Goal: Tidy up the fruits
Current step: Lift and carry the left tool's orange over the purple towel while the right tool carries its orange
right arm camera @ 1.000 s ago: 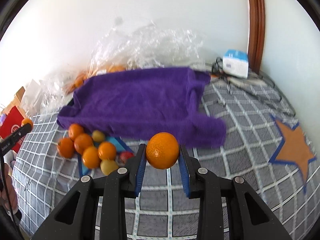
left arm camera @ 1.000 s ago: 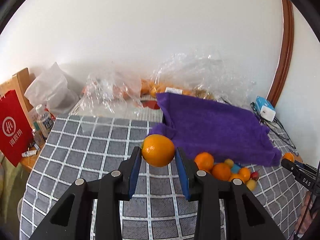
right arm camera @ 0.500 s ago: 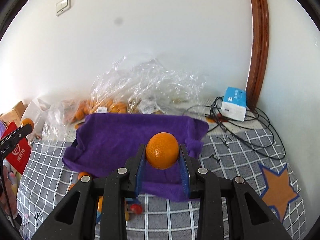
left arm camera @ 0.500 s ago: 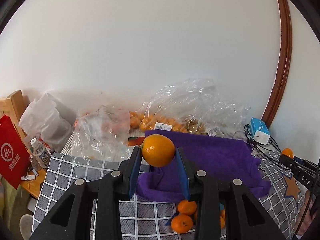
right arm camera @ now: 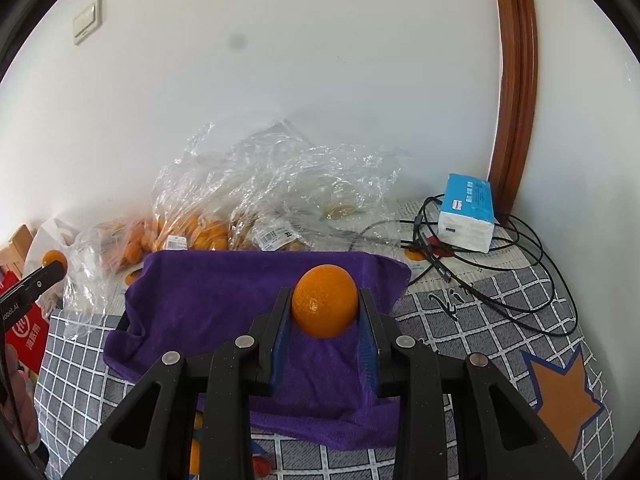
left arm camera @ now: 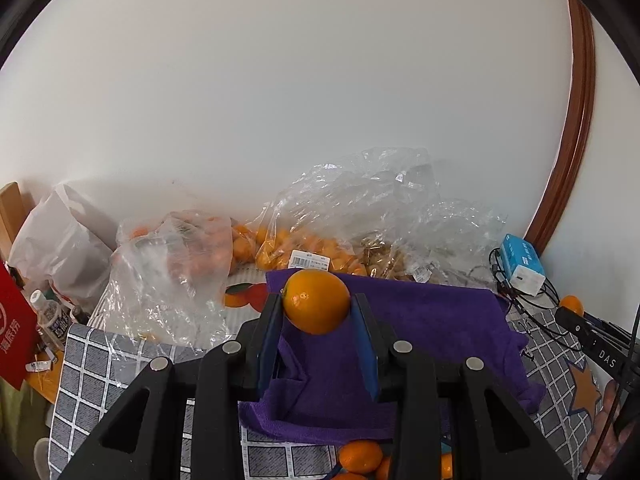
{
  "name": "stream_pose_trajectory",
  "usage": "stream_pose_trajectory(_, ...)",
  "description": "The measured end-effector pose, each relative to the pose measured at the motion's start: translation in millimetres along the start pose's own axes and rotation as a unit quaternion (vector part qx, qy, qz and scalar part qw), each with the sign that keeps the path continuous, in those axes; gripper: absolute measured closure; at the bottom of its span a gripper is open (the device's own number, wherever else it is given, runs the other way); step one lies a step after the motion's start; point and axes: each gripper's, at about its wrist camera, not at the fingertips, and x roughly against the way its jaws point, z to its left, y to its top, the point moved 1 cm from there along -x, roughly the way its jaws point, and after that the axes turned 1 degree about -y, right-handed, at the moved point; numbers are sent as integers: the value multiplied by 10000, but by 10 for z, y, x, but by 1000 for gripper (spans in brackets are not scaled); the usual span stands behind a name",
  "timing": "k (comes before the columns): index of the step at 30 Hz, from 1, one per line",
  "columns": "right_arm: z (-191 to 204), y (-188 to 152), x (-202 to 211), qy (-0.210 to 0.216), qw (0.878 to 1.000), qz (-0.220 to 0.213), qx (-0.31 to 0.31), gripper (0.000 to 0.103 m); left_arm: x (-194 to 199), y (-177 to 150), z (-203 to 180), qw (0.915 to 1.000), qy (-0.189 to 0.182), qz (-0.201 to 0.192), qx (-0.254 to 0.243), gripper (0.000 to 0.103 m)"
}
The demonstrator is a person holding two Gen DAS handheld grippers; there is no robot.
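My left gripper (left arm camera: pixel 316 312) is shut on an orange (left arm camera: pixel 316 300) and holds it in the air over the near left part of a purple towel (left arm camera: pixel 432 324). My right gripper (right arm camera: pixel 325 312) is shut on another orange (right arm camera: pixel 325 306) above the same purple towel (right arm camera: pixel 208 300). Loose oranges (left arm camera: pixel 360 456) lie on the checked cloth just below the towel's near edge, mostly hidden by my fingers. Each gripper shows at the edge of the other view, the right one (left arm camera: pixel 576 312) and the left one (right arm camera: pixel 48 268).
Clear plastic bags of small oranges (left arm camera: pixel 304 248) and crumpled plastic (right arm camera: pixel 280 184) lie against the wall behind the towel. A blue-white box (right arm camera: pixel 468 212) and black cables (right arm camera: pixel 500 272) sit at the right. A red bag (left arm camera: pixel 16 332) and a bottle (left arm camera: pixel 52 316) stand at the left.
Both grippers have lifted with their oranges and moved forward over the towel. The loose fruit pile has dropped to the bottom of both views.
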Motion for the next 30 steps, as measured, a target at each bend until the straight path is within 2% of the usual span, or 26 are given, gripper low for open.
stream_pose_trajectory(15,105,-102,-631,-92,9989,431,127,72,-745,-173,-4,9982,-84,597,76,70)
stream_pose_trajectory(30,158,-307,-1225,-140,9942,984,418,72,-1293,-432,-62,9915,58,1300,-73,70)
